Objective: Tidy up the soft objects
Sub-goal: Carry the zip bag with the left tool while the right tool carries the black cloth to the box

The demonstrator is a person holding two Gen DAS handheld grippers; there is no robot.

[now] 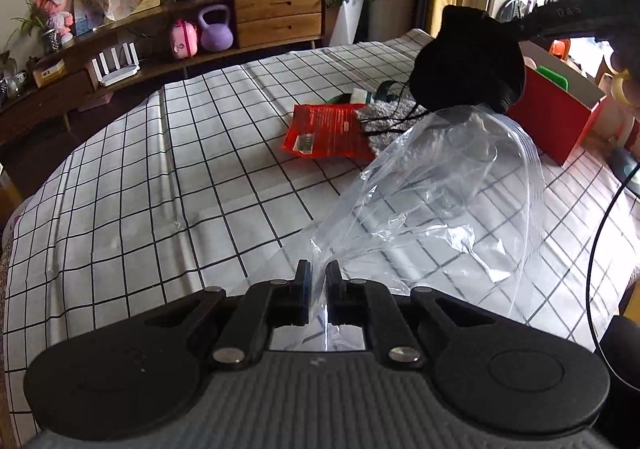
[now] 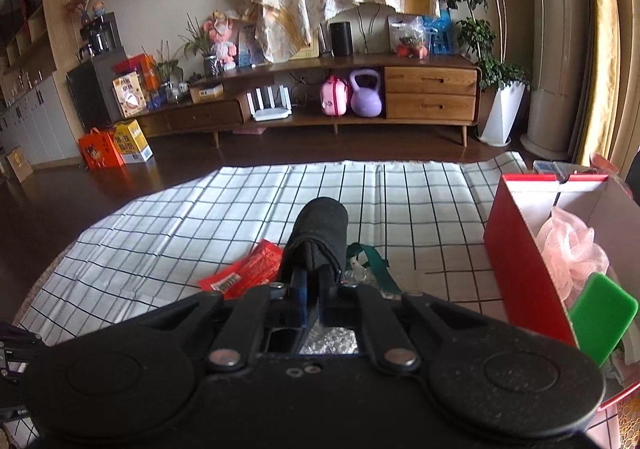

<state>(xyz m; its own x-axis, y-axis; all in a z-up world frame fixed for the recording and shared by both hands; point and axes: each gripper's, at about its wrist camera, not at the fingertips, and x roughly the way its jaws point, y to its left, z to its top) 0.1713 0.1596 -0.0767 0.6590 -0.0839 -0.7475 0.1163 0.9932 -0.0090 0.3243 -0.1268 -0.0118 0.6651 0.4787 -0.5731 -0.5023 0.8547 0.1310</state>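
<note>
L gripper (image 1: pixel 318 277) pinches the clear zip bag (image 1: pixel 440 185) by one edge, held up w/ mouth open, so R gripper (image 2: pixel 314 281), clamped on the rolled black cloth (image 2: pixel 320 237), can prob. drop it in, above the table's (image 1: pixel 160 169) right side.

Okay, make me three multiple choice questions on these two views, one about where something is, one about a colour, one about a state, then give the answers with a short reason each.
1. Where is the pink mesh puff?
A. on the checked cloth
B. in the red box
C. in the clear bag

2. What colour is the flat packet on the cloth?
A. red
B. blue
C. yellow

3. What is the left gripper doing?
A. standing open over the cloth
B. shut on a black roll
C. shut on the clear bag

Answers:
1 B, the puff lies inside the red box.
2 A, the packet on the cloth is red.
3 C, the left gripper pinches the bag.
</note>
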